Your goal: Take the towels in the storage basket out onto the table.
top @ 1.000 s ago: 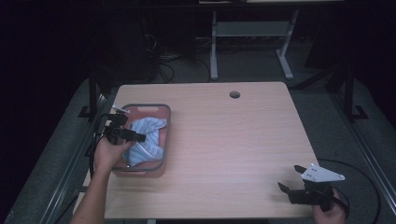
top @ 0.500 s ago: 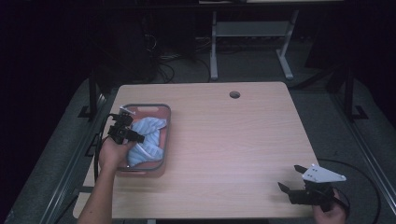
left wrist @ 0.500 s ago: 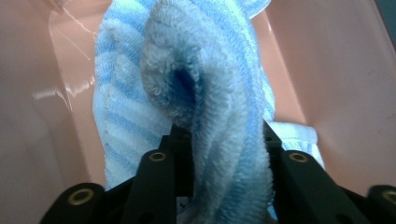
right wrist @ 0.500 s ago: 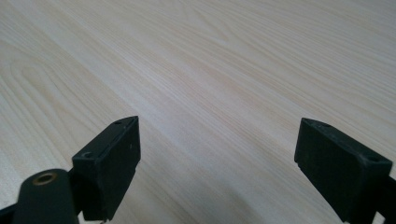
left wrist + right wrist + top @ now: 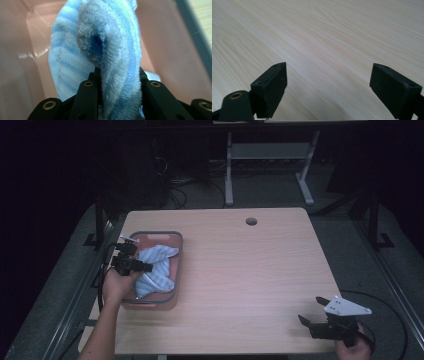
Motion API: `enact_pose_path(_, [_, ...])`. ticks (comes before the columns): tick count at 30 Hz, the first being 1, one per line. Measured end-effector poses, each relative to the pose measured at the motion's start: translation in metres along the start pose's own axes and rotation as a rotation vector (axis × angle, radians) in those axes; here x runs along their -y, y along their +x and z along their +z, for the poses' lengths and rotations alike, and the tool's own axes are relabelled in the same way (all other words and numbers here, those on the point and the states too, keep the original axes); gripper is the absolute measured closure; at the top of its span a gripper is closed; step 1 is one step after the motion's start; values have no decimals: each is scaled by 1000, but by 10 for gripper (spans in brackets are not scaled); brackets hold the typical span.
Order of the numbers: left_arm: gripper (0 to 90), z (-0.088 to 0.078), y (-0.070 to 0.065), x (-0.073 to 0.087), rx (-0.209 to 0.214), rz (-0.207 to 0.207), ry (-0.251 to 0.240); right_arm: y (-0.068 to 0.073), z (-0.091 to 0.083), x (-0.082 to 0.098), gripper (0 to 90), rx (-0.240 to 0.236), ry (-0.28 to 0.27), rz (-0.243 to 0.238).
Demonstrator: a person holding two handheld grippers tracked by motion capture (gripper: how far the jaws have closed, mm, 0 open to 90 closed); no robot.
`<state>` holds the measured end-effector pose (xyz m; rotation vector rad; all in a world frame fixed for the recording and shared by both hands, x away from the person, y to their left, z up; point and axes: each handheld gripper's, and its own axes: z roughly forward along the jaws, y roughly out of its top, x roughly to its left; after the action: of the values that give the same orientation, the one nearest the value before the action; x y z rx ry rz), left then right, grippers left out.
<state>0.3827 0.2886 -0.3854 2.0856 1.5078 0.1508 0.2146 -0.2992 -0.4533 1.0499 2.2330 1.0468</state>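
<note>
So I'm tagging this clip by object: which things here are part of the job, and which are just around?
Part of the job:
- blue striped towel, pinched in the left gripper, whose jaws have just closed on it
- pink tub that holds the towel

Just around:
- right gripper, open, idle over bare table
- metal stand behind the table
- cables on the floor

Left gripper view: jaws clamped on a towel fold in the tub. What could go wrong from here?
1. The left hand-held gripper has just closed on one bunched fold of the blue striped towel; thick terry may slip out when lifted.
2. Most of the towel lies in the pink tub, so it may drag on the rim and shift the tub.
3. The right hand-held gripper sits open, far away, unable to steady anything.
</note>
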Motion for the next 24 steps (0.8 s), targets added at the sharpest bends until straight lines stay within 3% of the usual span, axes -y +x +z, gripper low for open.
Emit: enact_pose_path(24, [725, -41, 0, 2, 145, -26, -163, 2, 0, -2, 138, 11, 7, -5])
